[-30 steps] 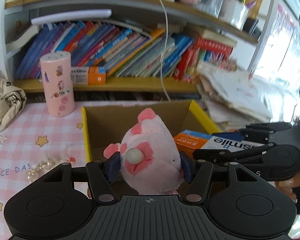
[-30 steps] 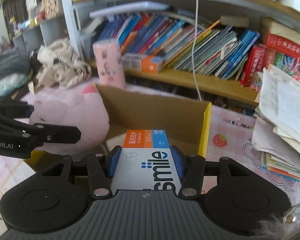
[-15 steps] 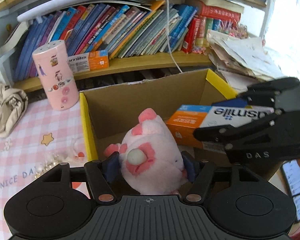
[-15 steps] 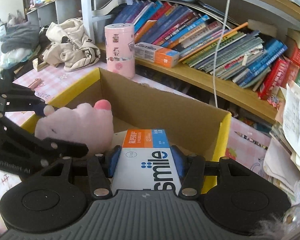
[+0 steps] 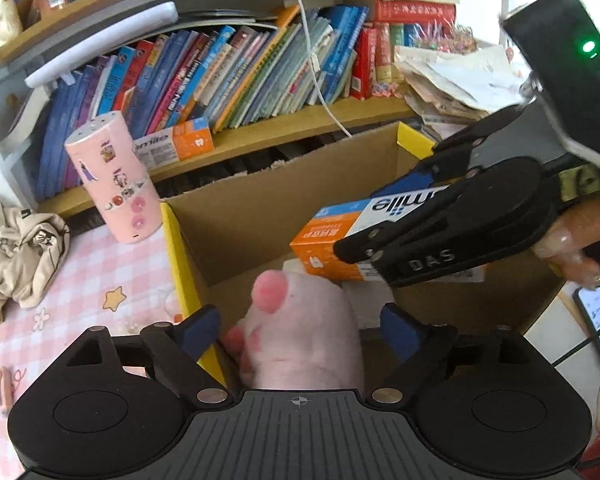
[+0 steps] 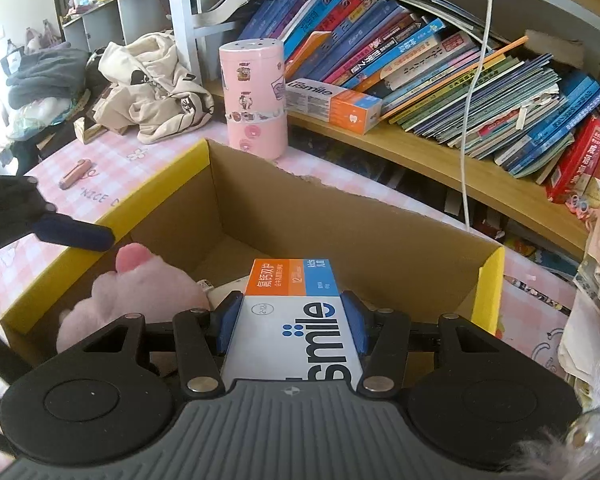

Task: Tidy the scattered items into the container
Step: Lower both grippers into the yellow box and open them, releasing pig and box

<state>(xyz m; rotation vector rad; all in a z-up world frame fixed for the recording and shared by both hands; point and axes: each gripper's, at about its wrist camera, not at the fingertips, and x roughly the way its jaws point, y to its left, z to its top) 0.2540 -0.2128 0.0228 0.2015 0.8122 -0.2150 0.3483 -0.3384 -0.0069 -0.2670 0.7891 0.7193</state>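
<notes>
We see left tool [image 5: 300, 330] spread wide, pads clear of pink plush toy [image 5: 300, 328], which sits in cardboard box [image 6: 340, 220] by its yellow left wall. Our right tool [image 6: 292, 320] clamps toothpaste box [image 6: 296, 320] above box interior. Box stands on counter [image 5: 100, 264] at shelf-side edge.

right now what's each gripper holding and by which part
Right gripper clamps the toothpaste box across its long sides, near the middle. Left gripper is open; the plush toy sits loose between its fingers.
</notes>
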